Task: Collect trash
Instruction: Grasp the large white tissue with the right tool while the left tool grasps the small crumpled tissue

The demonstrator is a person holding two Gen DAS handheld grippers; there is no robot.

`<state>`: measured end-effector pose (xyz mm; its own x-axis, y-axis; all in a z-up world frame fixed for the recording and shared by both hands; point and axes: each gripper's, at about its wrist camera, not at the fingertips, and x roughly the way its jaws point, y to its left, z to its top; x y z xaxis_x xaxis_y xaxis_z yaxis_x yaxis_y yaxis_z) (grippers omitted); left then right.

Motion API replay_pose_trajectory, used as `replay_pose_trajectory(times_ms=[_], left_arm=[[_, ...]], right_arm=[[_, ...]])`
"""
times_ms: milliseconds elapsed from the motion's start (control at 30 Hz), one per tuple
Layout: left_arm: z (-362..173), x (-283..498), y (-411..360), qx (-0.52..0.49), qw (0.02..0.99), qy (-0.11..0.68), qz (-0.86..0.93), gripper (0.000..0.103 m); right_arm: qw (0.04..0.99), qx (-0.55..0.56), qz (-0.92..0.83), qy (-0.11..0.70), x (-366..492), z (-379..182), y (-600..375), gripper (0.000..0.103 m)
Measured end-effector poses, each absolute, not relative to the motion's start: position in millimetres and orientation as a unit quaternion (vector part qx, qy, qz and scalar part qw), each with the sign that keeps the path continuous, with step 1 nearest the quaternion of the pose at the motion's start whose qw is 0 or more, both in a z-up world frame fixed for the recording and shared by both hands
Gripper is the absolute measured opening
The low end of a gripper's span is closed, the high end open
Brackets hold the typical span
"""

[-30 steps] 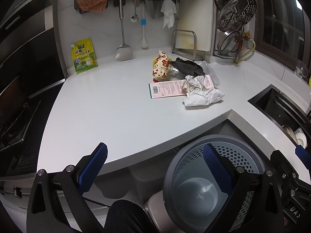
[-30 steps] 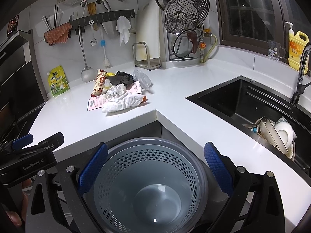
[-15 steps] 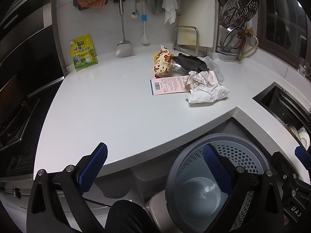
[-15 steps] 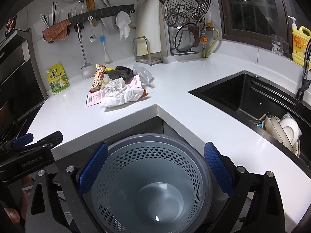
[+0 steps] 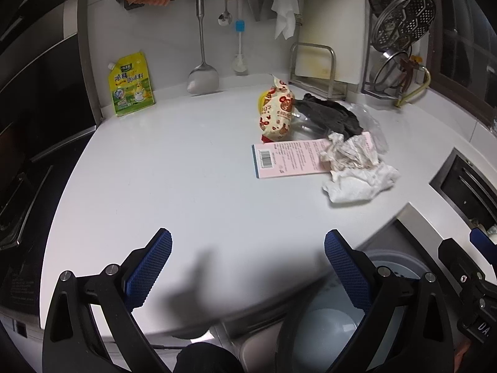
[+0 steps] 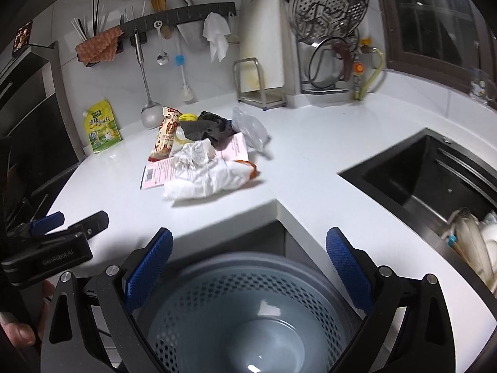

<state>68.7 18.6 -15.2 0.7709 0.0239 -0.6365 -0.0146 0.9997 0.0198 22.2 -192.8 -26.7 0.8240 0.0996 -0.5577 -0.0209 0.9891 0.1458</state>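
Observation:
A heap of trash lies on the white counter (image 5: 174, 168): crumpled white paper (image 5: 357, 171) (image 6: 205, 174), a pink slip with a barcode (image 5: 289, 160) (image 6: 158, 172), a printed snack bag (image 5: 278, 112) (image 6: 166, 135), a dark rag (image 5: 329, 115) (image 6: 208, 127) and clear plastic (image 6: 250, 127). A grey perforated bin (image 6: 248, 317) (image 5: 329, 314) stands below the counter corner. My left gripper (image 5: 248, 276) is open and empty above the near counter edge. My right gripper (image 6: 248, 276) is open and empty above the bin.
A yellow-green pouch (image 5: 132, 85) leans on the back wall. Utensils and cloths hang on a rail (image 6: 174, 18). A cutting-board stand (image 5: 313, 65) and lid rack (image 6: 329, 31) stand at the back. A black sink (image 6: 435, 180) with dishes is on the right.
Both grippers have moved forward toward the trash heap. The left one is now over the counter edge. Both stay open.

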Motion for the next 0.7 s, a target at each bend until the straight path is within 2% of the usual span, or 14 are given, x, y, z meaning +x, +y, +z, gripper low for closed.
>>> replay_pose_trajectory(times_ms=[700], left_arm=[[-22, 96, 49, 0.017, 0.942, 0.333, 0.032, 0.097]], right_arm=[[0.942, 0.072, 0.051, 0.322, 125, -44, -144, 0.094]])
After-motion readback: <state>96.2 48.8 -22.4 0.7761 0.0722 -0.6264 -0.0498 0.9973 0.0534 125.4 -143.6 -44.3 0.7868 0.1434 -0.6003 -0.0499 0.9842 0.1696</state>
